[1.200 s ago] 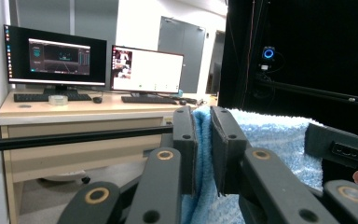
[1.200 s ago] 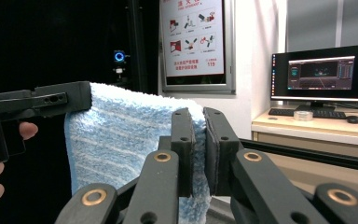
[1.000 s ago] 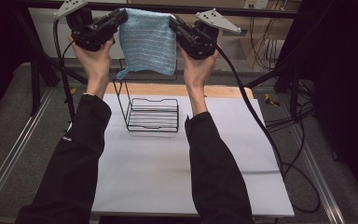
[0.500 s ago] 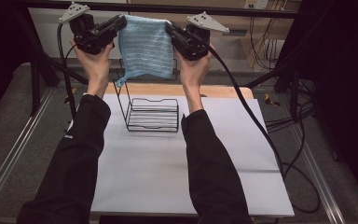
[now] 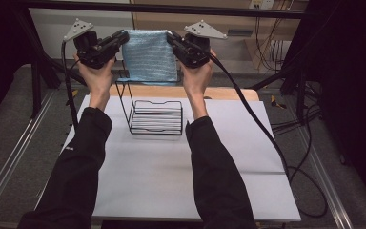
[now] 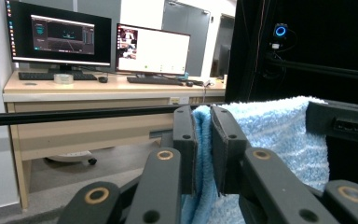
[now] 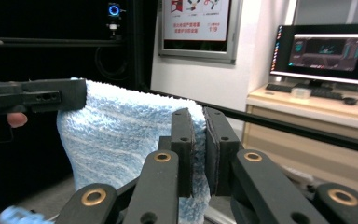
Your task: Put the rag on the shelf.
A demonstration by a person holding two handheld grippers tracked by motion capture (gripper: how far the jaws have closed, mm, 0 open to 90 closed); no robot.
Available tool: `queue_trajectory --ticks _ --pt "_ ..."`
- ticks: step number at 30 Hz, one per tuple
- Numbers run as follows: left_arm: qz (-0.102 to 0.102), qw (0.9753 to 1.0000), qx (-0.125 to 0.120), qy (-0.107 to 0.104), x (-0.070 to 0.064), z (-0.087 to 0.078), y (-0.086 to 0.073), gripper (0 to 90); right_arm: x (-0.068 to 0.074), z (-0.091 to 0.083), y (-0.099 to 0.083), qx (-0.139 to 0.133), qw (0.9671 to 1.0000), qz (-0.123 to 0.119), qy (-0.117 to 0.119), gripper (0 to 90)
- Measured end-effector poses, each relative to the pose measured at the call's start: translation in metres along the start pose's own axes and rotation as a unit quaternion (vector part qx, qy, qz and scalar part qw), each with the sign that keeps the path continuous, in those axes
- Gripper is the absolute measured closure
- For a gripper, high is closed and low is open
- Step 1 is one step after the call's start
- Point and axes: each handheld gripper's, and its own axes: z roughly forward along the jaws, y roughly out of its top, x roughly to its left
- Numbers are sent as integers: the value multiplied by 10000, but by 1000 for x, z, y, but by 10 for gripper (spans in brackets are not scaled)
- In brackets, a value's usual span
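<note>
Table (image 5: 171, 181): white sheet over it, person's arms stretched out across it from the near edge, both hands raised at the far end.

Towel (image 5: 150, 55), blue, hangs in the air betw. the two grippers, above and just behind the rack (image 5: 155, 117). What's changed over the last sec: towel was spread wider and a bit askew, lower left corner drooping; now the hands have come closer together and it hangs squarer, top edge level, narrower front. Looks to me like it's being lined up w/ the rack's tall back wire, prob. to drape or lower it there. Not yet touching the rack as far as I can tell.

Rack: black wire basket w/ a tall upright frame at its left, sits on the sheet near the far edge, betw. the forearms. Nothing in it.

Left gripper (image 5: 123, 37): jaws pressed onto the towel's top left corner; in the left gripper view the cloth (image 6: 279, 135) is pinched betw. the pads (image 6: 185, 140), small gap filled w/ fabric.

Right gripper (image 5: 170, 37): same on the top right corner; right gripper view shows pads (image 7: 182, 144) clamped on the towel edge (image 7: 116, 140).
</note>
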Motion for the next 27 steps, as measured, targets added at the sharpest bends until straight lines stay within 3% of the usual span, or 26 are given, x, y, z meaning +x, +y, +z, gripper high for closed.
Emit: queue_trajectory --ticks 12,20,27 --pt "141 9996 228 -63 -4 -2 -16 808 -3 -3 -19 305 9994 125 62 834" --pt "81 9993 355 -94 -3 -4 -28 808 -2 -7 -30 357 9992 133 125 833" --pt "46 9993 318 -199 -1 -15 -33 807 2 -8 -36 382 9990 143 205 833"
